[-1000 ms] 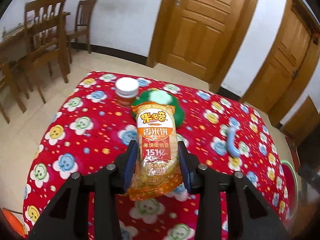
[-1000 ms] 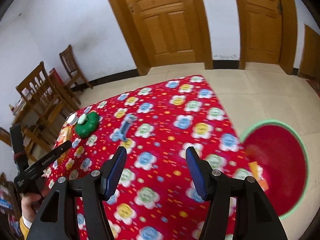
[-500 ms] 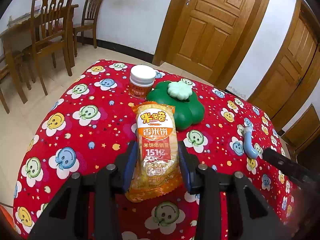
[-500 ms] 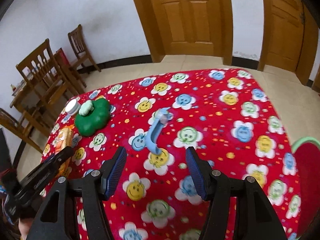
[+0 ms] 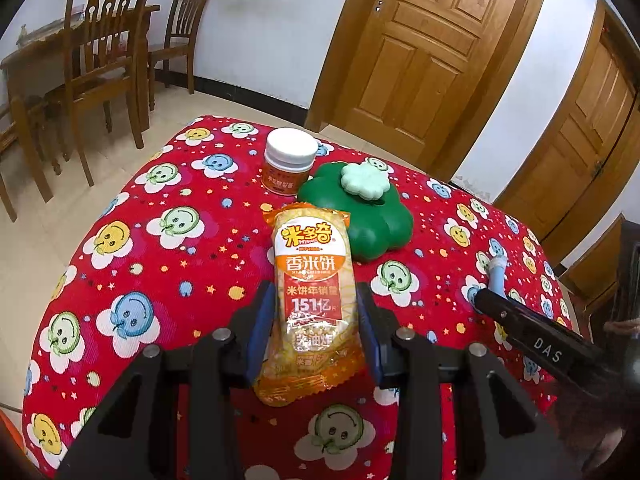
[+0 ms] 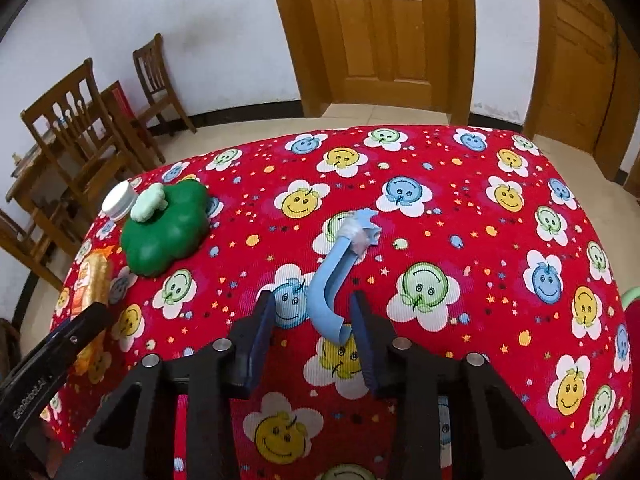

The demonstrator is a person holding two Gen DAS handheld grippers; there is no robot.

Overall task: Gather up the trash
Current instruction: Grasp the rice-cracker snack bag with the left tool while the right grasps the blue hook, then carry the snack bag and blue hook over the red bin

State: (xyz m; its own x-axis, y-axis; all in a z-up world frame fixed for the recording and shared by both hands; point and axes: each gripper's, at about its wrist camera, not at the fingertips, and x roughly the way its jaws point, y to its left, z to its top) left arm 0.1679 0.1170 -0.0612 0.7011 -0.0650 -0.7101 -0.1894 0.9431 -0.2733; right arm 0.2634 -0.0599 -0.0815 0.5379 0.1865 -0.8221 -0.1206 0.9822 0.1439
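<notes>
Crinkly plastic, light and slippery, the snack packet [image 5: 314,300] sits pinched mid-body in the left gripper [image 5: 316,328], while the right gripper [image 6: 313,330] straddles, jaws wide, a stiff blue scrap [image 6: 336,280].

the flower-shaped box [image 5: 360,212] sat on the table [image 5: 168,256]. just behind it to the left stood the jar [image 5: 289,164], close by or touching. in front of the box, slightly left, lay the snack packet [image 5: 314,304], its far end by the box's near edge, between the left gripper's [image 5: 316,332] fingers. well to the right of the box lay the curved plastic piece [image 6: 336,280], its near end between the right gripper's [image 6: 314,332] fingers.
</notes>
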